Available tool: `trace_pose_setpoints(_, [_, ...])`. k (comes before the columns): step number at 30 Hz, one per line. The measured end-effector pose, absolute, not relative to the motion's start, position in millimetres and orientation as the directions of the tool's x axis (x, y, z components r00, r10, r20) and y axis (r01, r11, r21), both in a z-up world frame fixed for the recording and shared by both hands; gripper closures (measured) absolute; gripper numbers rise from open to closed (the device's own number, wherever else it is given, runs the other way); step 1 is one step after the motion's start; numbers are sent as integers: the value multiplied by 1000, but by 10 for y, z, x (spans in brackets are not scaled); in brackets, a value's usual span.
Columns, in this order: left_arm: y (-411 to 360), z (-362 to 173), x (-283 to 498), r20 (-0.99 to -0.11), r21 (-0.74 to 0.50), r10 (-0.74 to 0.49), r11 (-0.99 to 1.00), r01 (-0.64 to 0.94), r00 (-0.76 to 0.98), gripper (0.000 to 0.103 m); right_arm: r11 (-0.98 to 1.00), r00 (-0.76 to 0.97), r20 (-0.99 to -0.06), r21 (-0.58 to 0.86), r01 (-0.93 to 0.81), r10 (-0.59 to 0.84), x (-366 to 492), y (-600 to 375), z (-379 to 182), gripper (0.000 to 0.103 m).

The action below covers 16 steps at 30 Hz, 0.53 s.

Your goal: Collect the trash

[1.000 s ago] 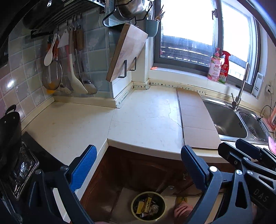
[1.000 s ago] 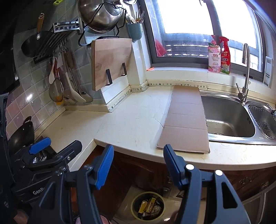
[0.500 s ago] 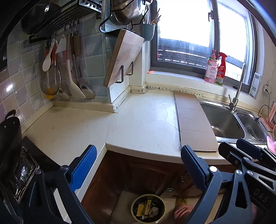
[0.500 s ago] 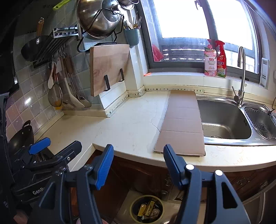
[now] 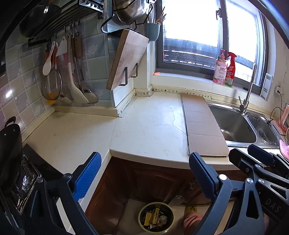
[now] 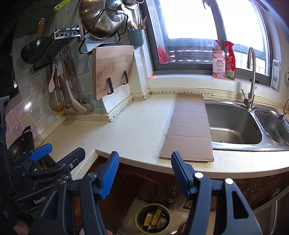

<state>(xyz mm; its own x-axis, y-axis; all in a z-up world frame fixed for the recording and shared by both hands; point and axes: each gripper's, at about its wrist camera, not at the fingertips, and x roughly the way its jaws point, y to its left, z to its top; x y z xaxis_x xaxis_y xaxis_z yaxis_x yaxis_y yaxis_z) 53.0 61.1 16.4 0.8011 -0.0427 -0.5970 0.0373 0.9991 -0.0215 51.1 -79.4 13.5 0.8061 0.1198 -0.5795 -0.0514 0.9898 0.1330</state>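
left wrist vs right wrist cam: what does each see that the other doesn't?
Left wrist only: foil-lined stove at the left edge, pink slipper beside the bin.
Right wrist only: the pot lid's knob and a green handle on top of the rack.
Both: cardboard sheet on the counter, sink, trash bin on the floor, both grippers open and empty.

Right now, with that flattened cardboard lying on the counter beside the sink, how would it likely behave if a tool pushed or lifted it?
The cardboard looks thin and flat, so probably light and apt to slide. Its cross creases suggest it would fold or sag when lifted by one end.
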Motion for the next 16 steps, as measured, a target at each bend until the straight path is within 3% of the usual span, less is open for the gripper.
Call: trace_pose_setpoints(16, [643, 126, 528, -602, -19, -44, 999, 41, 797, 7, 990, 804, -583, 132, -51, 119, 517, -780, 116, 43])
